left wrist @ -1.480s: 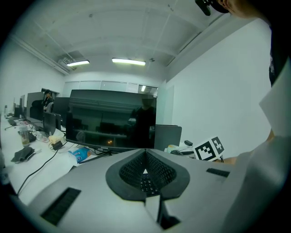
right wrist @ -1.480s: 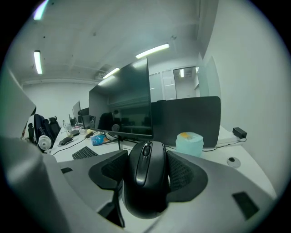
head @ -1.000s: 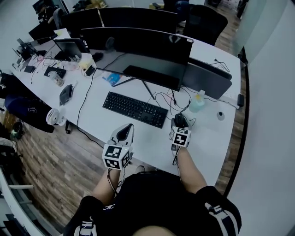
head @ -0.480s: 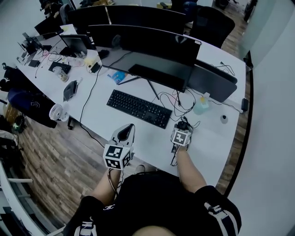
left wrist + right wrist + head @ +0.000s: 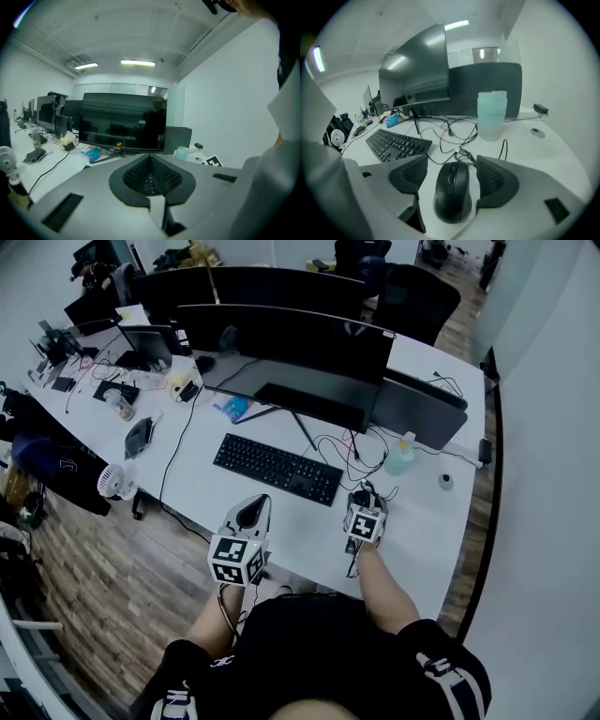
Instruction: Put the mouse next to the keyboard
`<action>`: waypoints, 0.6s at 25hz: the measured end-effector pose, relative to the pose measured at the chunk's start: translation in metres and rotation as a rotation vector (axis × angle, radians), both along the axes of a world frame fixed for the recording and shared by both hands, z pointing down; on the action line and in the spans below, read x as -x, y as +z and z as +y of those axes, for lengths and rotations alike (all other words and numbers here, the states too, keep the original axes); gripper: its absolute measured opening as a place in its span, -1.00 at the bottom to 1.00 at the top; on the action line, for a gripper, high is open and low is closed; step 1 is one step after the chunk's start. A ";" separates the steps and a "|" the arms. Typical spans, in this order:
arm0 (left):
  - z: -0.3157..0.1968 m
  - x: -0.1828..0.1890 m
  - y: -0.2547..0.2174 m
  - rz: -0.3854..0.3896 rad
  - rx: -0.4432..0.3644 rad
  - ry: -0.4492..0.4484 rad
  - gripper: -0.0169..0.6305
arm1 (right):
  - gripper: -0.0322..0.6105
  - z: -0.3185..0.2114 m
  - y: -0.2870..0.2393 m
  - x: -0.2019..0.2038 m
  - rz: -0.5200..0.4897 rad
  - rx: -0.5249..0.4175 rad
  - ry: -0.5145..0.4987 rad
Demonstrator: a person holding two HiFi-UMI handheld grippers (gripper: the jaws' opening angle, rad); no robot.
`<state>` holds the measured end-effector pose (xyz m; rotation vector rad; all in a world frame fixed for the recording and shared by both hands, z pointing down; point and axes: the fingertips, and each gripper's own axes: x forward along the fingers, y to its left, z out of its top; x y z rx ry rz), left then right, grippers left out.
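Widening just now, the right gripper's (image 5: 452, 161) jaws stand released either side of the mouse (image 5: 452, 197), pads clear of it. It rests on the surface (image 5: 300, 521) just off the keyboard's (image 5: 277, 469) right end, so placement looks done. Left gripper (image 5: 151, 157) clenched, empty.

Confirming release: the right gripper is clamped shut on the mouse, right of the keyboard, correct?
No. The right gripper view shows the right gripper open: its jaws have just been opening, the mouse loose between them, right of the keyboard.
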<state>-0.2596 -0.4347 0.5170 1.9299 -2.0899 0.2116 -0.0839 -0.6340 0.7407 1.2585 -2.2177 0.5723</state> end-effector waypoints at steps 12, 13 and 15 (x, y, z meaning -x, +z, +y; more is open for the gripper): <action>-0.024 -0.038 -0.017 0.006 -0.081 0.171 -0.91 | -0.85 0.038 -0.247 -0.020 -0.275 -0.524 -0.012; -0.026 -0.040 -0.019 0.007 -0.086 0.183 -0.91 | -0.85 0.045 -0.258 -0.022 -0.282 -0.546 -0.016; -0.028 -0.043 -0.020 0.009 -0.091 0.206 -0.91 | -0.86 0.059 -0.275 -0.027 -0.303 -0.577 -0.019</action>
